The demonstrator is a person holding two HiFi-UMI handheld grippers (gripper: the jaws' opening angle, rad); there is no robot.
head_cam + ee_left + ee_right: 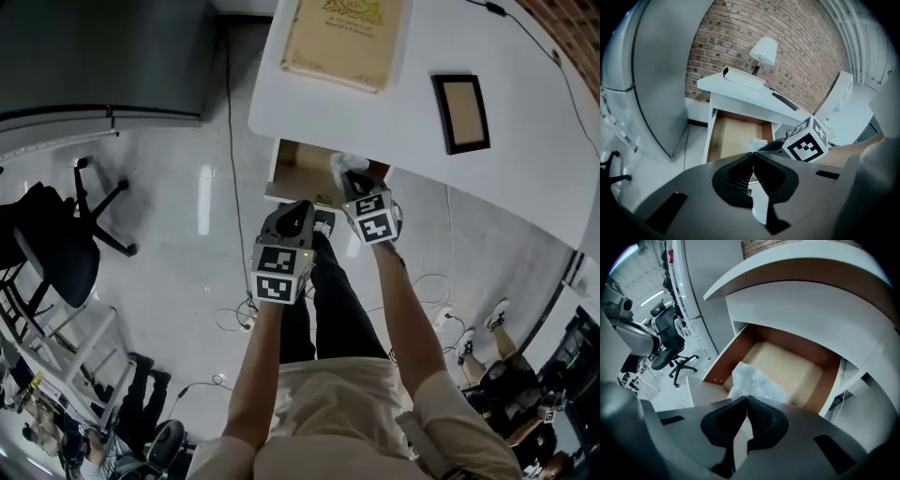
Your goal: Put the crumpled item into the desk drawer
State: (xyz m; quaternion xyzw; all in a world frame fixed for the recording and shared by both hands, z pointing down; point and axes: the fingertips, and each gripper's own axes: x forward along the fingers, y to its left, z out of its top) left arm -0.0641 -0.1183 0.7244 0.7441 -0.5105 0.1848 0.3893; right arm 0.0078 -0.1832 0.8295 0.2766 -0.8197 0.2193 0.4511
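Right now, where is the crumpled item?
In the right gripper view, the crumpled item is pinched in the right gripper, over the open drawer, at the front edge of the white desk.

Translucent plastic crumpled item, wooden drawer

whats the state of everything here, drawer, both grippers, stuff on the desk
drawer: open, bottom bare where it shows
crumpled item: gripped, hanging over the open drawer
right gripper: jaws shut on the crumpled item
left gripper: jaws shut, nothing between them
book: closed, flat on the desk
picture frame: lying flat on the desk
lamp: upright
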